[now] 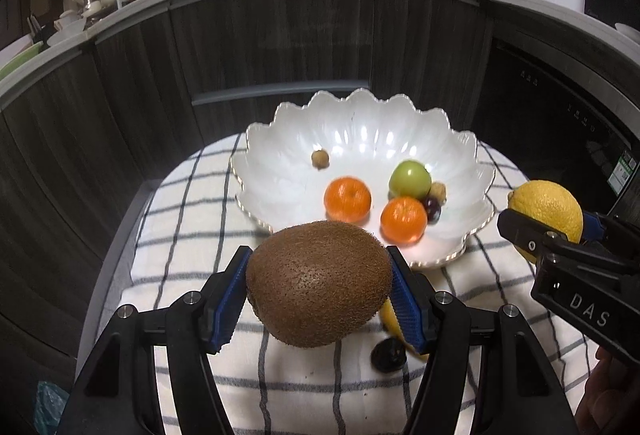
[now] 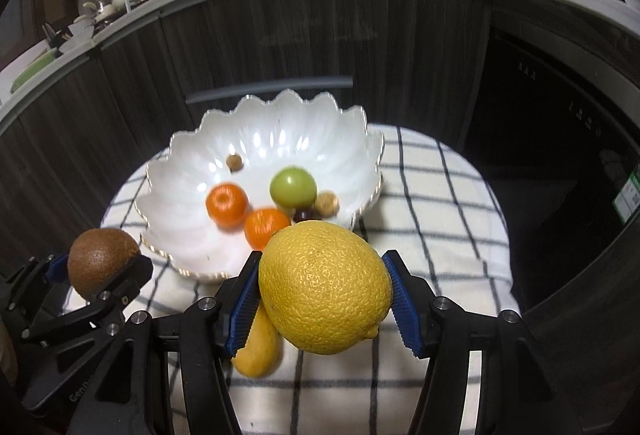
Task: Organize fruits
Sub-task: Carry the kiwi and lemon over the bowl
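Observation:
My left gripper (image 1: 319,287) is shut on a brown kiwi (image 1: 318,283), held above the checked cloth just in front of the white scalloped bowl (image 1: 280,139). My right gripper (image 2: 324,291) is shut on a large yellow lemon (image 2: 326,285), held near the bowl's (image 2: 176,163) front right rim. The bowl holds two oranges (image 1: 347,199) (image 1: 403,221), a green apple (image 1: 410,179), a dark grape (image 1: 432,209) and two small brown nuts. In the right wrist view the kiwi (image 2: 102,261) and left gripper show at the left.
A yellow fruit (image 2: 258,347) and a dark round fruit (image 1: 388,355) lie on the checked cloth (image 2: 440,203) under the grippers. Dark cabinet fronts (image 1: 280,35) curve behind the table. A dark appliance (image 1: 560,115) stands at the right. The counter above carries pans and bottles.

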The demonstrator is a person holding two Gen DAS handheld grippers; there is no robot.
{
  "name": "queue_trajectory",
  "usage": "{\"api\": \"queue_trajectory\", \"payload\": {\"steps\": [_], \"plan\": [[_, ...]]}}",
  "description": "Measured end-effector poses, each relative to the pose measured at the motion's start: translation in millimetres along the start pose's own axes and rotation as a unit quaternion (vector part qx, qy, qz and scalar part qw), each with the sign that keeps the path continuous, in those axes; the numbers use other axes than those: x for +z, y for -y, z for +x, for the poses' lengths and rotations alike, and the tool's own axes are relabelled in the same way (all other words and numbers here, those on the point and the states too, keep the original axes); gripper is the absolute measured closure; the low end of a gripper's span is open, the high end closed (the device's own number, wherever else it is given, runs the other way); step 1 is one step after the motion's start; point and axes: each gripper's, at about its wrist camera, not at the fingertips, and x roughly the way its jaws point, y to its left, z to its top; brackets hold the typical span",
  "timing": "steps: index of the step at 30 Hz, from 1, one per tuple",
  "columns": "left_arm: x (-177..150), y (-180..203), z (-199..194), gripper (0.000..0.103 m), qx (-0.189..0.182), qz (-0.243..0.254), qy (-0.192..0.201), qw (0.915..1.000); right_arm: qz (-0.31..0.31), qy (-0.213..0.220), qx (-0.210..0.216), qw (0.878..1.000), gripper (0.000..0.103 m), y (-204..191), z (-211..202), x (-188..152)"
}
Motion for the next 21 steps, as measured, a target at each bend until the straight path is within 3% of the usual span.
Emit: {"api": "queue_trajectory", "payload": {"steps": [13, 21], "plan": [[48.5, -8.5, 25.3, 0.039, 0.008, 0.004, 0.022, 0.9997, -0.012, 0.015, -0.001, 1.000, 0.043, -7.1, 22.4, 46.3], [60.7, -11.2, 56.7, 0.039, 0.004, 0.005, 0.015, 0.9999, -0.011, -0.004, -0.011, 1.000, 0.043, -5.9, 57.6, 61.7]]}}
